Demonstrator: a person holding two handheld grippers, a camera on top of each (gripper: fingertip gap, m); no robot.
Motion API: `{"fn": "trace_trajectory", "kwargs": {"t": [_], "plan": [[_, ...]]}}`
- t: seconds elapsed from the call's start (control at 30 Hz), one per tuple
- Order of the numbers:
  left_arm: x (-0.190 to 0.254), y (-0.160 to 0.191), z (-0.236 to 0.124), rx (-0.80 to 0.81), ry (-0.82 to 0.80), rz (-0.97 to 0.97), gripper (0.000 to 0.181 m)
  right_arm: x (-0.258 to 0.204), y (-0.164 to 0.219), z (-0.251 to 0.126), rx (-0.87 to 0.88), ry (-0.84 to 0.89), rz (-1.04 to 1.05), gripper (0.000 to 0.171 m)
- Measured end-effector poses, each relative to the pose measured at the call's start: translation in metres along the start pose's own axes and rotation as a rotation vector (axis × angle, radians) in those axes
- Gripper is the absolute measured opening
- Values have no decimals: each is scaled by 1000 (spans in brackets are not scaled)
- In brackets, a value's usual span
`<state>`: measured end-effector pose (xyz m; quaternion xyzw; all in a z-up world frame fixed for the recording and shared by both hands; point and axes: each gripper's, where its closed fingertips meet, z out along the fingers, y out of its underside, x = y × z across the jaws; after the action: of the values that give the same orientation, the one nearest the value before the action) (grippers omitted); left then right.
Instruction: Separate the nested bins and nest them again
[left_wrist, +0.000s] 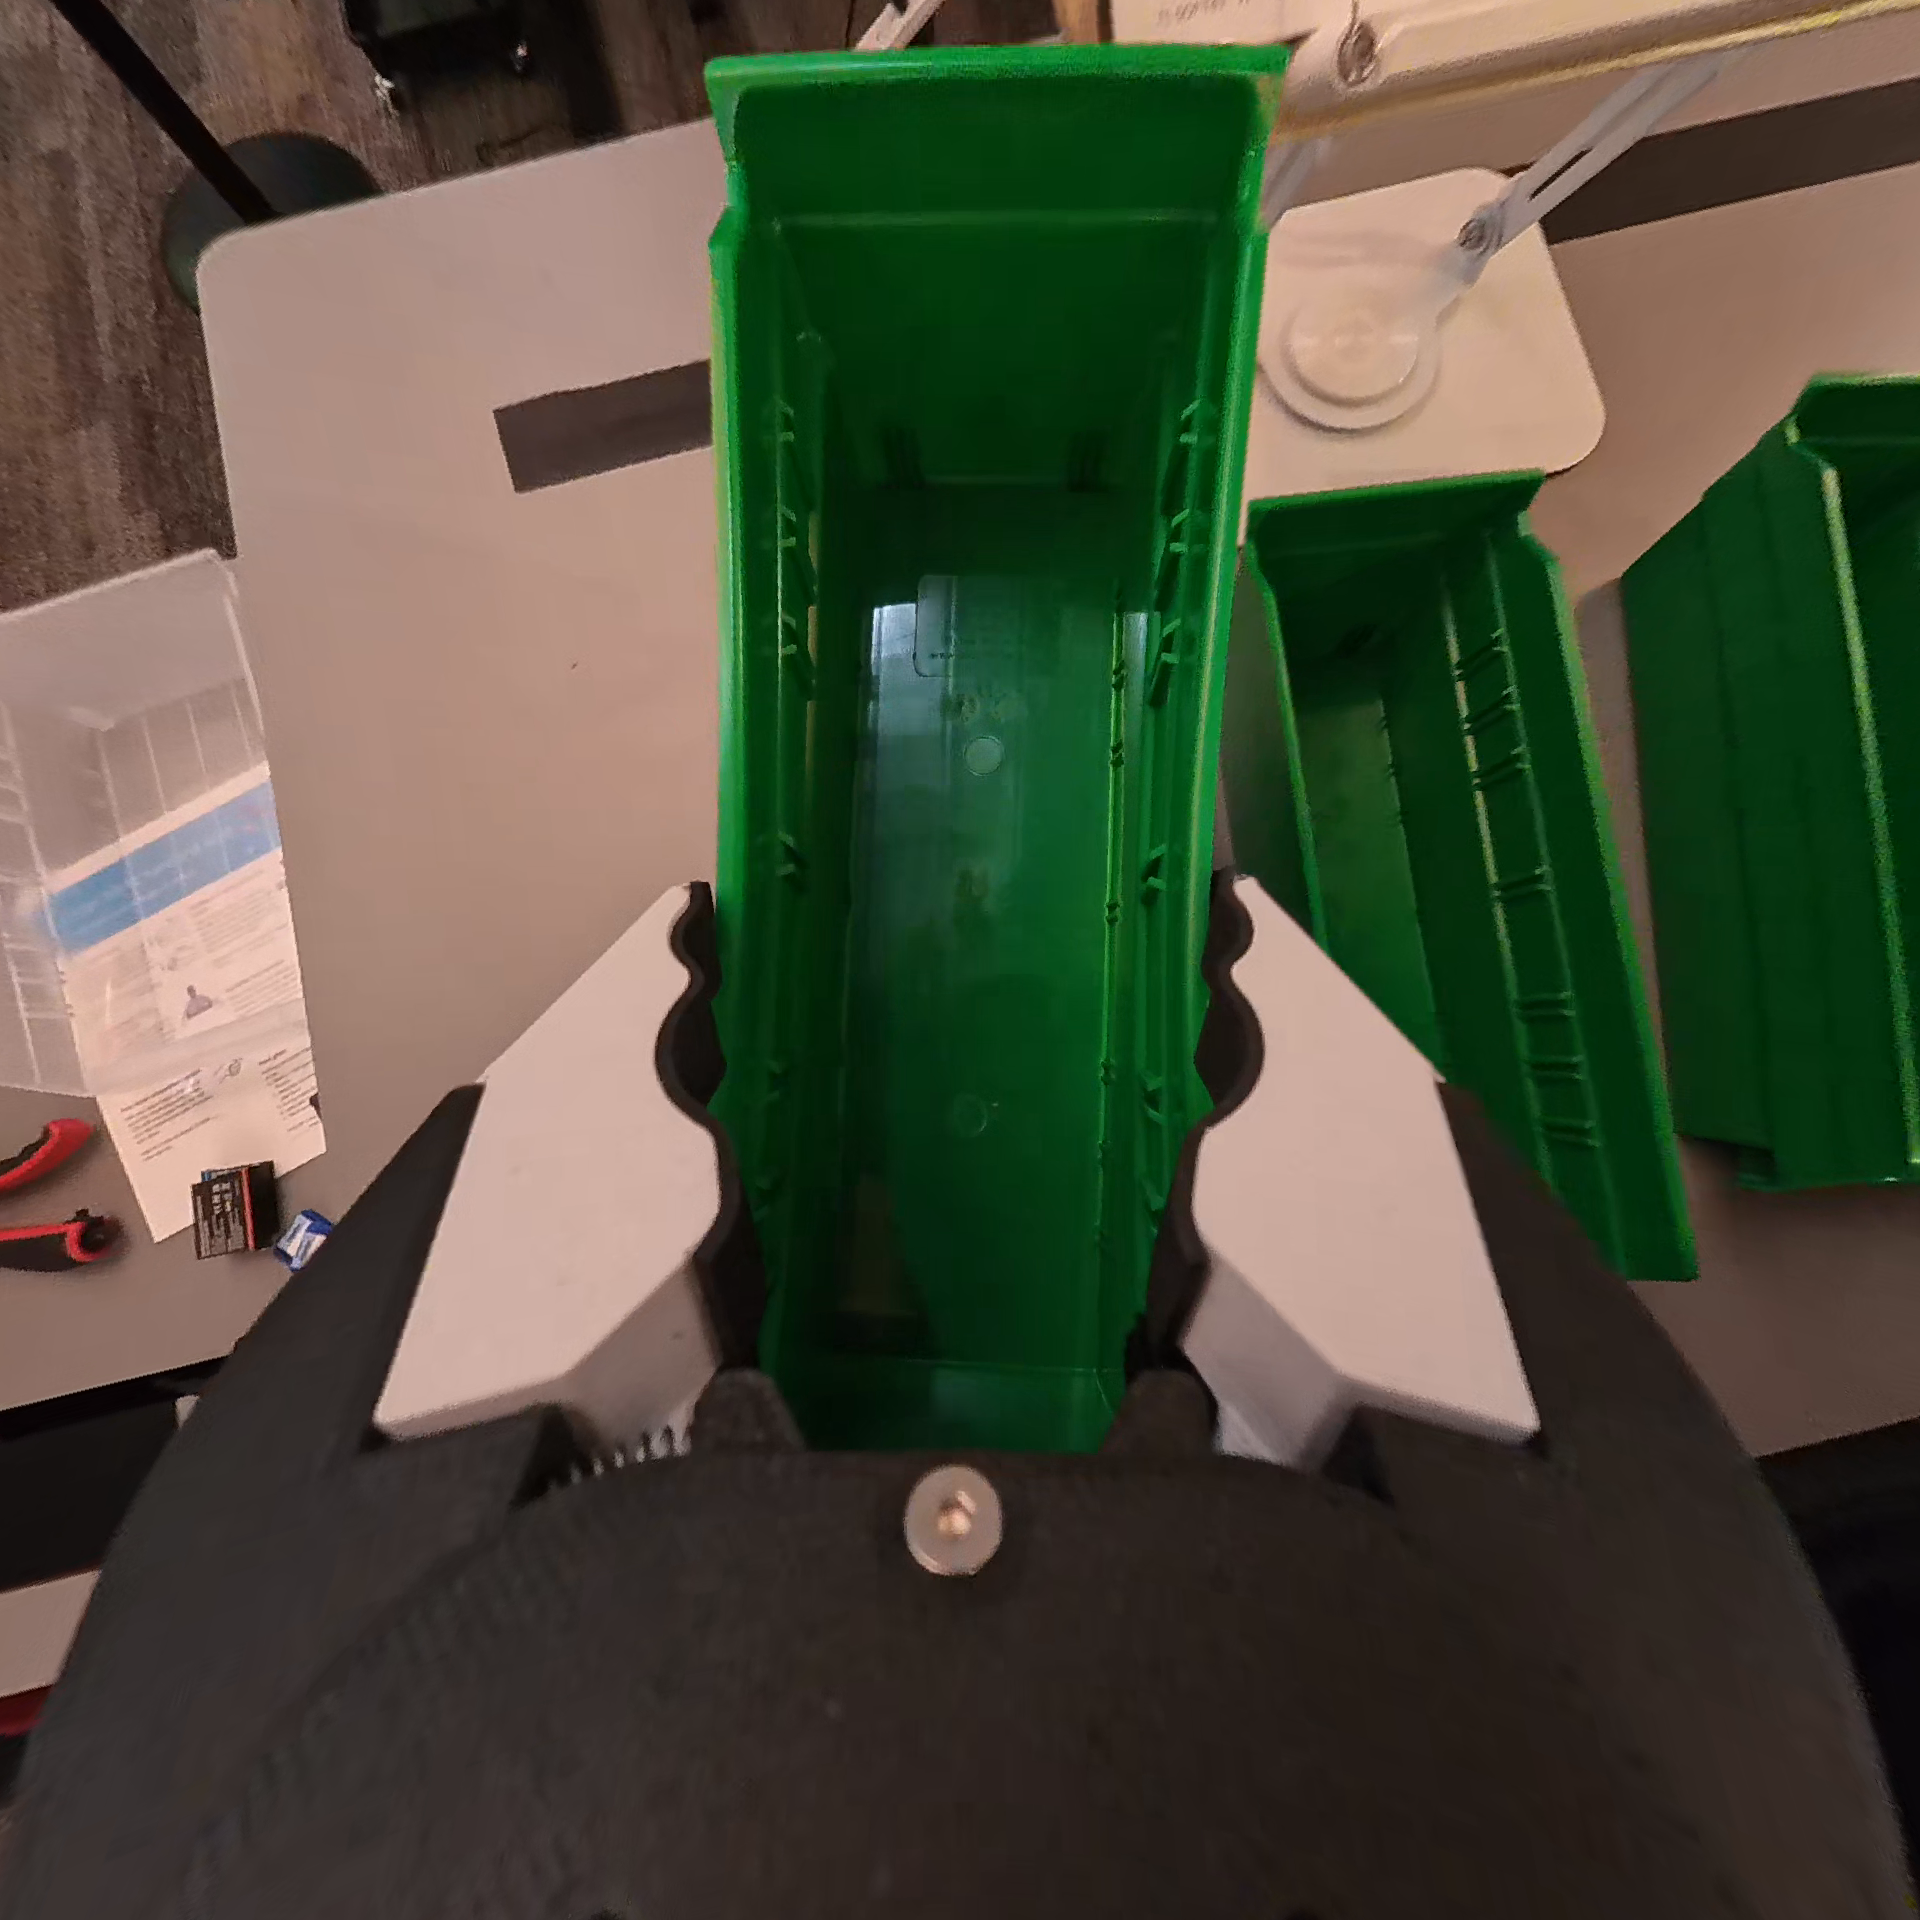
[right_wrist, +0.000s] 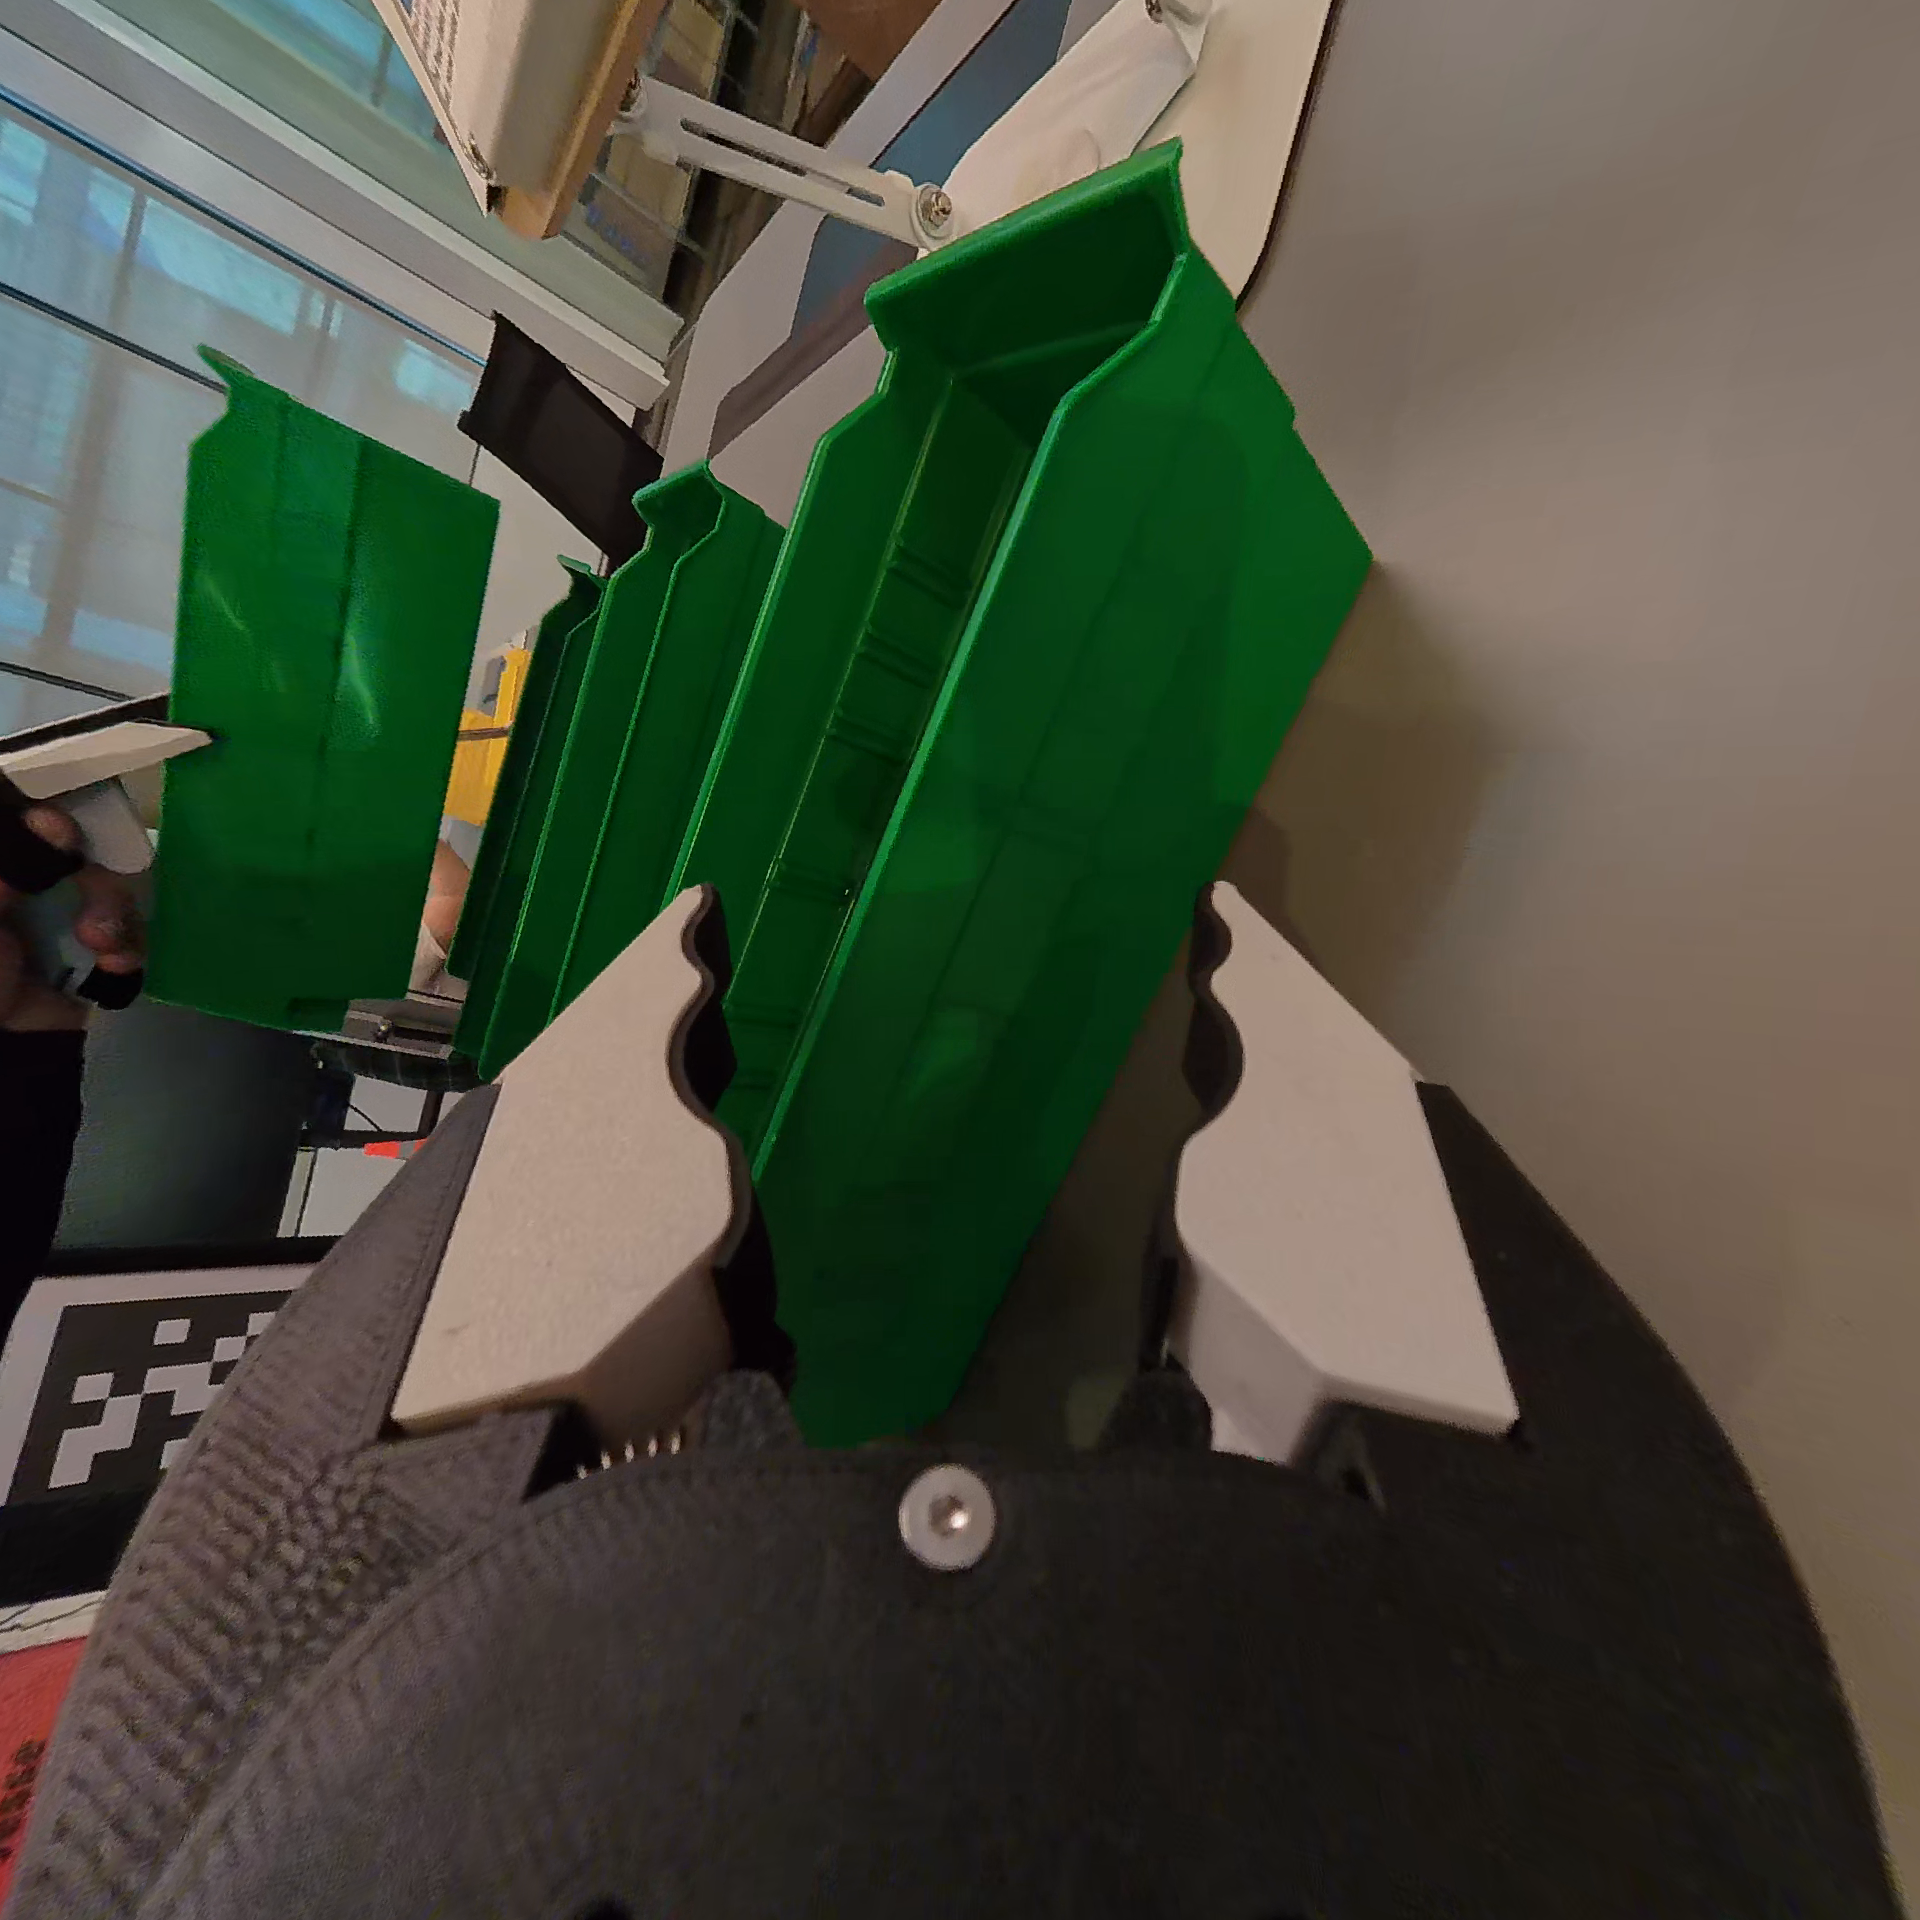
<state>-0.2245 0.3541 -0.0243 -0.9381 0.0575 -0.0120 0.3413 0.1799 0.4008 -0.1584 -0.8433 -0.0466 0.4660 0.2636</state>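
Observation:
My left gripper (left_wrist: 961, 1039) is shut on a green bin (left_wrist: 977, 644), one finger on each outer side wall at its near end. In the right wrist view that bin (right_wrist: 312, 707) hangs in the air at the left, off the table. Two more green bins (left_wrist: 1455, 831) (left_wrist: 1787, 779) stand on the grey table to its right. My right gripper (right_wrist: 956, 1039) is open and straddles the near end of one of them (right_wrist: 1039, 727). Its left finger is by the bin's open top, and a gap shows at its right finger. Another green bin (right_wrist: 623, 748) stands between the two.
Papers (left_wrist: 156, 883), red-handled tools (left_wrist: 52, 1195) and a small black box (left_wrist: 234, 1205) lie at the table's left edge (left_wrist: 104, 1382). A white lamp base (left_wrist: 1351, 353) stands at the back, and a black tape strip (left_wrist: 603, 426) is stuck on the table. A black-and-white marker (right_wrist: 135, 1382) shows at lower left.

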Motion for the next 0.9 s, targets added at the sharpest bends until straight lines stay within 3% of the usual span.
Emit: {"fn": "trace_trajectory", "kwargs": {"t": [0.17,0.47,0.57,0.7,0.9], "plan": [[25,-11,-3,46,61,-52,93,2,4,-1,-3,0,6,88],[53,3,2,62,175,-167,93,0,4,0,-9,-6,1,88],[33,-7,-14,92,138,-161,93,2,6,0,-15,-4,3,88],[-25,-11,-34,93,15,-126,94,4,7,1,-20,-3,5,88],[-114,20,-31,-7,-199,4,96,5,5,1,-19,10,6,88]]}}
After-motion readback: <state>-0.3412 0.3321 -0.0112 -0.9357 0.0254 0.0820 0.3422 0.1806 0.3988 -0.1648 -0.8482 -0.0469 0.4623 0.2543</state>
